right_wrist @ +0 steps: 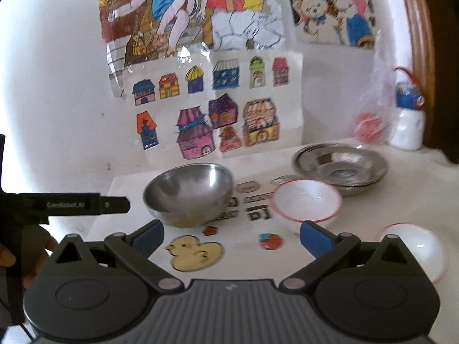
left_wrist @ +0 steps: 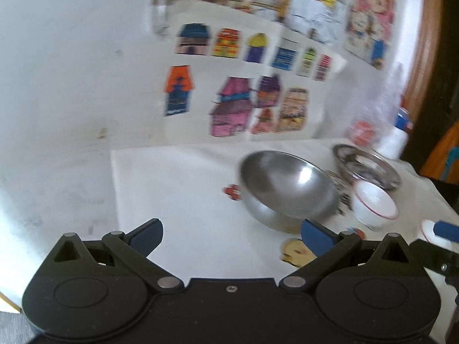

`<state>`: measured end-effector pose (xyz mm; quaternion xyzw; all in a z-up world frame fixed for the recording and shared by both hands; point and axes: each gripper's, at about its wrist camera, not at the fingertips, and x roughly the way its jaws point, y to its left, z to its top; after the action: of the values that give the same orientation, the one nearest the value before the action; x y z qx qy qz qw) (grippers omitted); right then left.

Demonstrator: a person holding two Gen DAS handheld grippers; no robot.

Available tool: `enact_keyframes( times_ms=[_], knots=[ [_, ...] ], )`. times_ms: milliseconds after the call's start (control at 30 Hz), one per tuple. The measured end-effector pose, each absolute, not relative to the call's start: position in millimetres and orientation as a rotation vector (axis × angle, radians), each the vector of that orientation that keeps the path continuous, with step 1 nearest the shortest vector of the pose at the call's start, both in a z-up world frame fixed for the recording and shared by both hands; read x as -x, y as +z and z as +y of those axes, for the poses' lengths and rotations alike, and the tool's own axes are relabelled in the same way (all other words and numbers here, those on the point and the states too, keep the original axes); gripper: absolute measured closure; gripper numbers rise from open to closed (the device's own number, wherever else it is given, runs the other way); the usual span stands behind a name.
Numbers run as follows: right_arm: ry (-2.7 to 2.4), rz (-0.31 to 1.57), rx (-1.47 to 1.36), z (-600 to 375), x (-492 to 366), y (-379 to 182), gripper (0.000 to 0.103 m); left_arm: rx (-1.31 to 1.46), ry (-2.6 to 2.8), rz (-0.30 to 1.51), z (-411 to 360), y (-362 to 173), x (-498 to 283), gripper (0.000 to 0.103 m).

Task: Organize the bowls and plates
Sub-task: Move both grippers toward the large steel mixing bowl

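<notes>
Left gripper (left_wrist: 231, 236): fingers apart, holding nothing.
Right gripper (right_wrist: 231, 236): fingers apart, holding nothing.
Round steel bowl (right_wrist: 188, 193): on white table (right_wrist: 416, 189).

The left gripper (right_wrist: 86, 204), seen side-on from the right wrist, carries "GenRobot.AI" in pale letters along its black bar. On the table (right_wrist: 401, 189), black stickers (right_wrist: 259, 213) read "DJ" (twice, it seems; the blur spoils the rest). Nothing else is legible.
</notes>
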<state>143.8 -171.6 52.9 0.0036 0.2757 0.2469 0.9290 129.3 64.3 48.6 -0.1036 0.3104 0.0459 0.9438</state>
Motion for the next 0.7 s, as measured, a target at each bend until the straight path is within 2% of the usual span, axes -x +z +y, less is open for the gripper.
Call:
enact_keyframes(
  times_ms=[300, 700],
  knots=[
    [0.457, 0.686, -0.162, -137, -175, 37, 0.0, 0.315, 0.117, 0.623, 101, 39, -164, 0.001],
    [0.344, 0.729, -0.272, -132, -203, 19, 0.0, 0.356, 0.052, 0.624, 108, 30, -213, 0.001]
  ],
)
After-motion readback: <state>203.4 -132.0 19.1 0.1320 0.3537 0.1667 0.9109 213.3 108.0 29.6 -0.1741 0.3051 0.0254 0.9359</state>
